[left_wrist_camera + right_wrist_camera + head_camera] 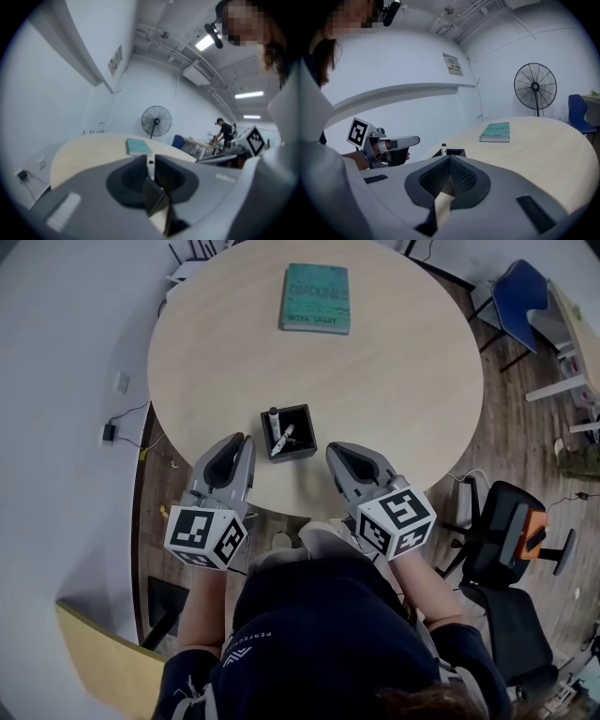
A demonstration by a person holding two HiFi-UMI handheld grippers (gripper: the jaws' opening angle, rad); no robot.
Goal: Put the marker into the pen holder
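A black square pen holder (298, 455) stands near the table's front edge, and a white marker (279, 434) with a black cap leans inside it. My left gripper (243, 442) hovers just left of the holder with a narrow slit between its jaws and nothing held. Through that slit the left gripper view shows the marker (150, 163). To the holder's right, my right gripper (334, 452) has its jaws together and empty. In the right gripper view the marker's cap (444, 148) sticks up from the holder (456, 152), just beyond the gripper (450, 159).
A teal book (316, 298) lies flat at the far side of the round wooden table (403, 362). Office chairs (502, 540) stand to the right on the wood floor. A standing fan (535, 89) is against the far wall.
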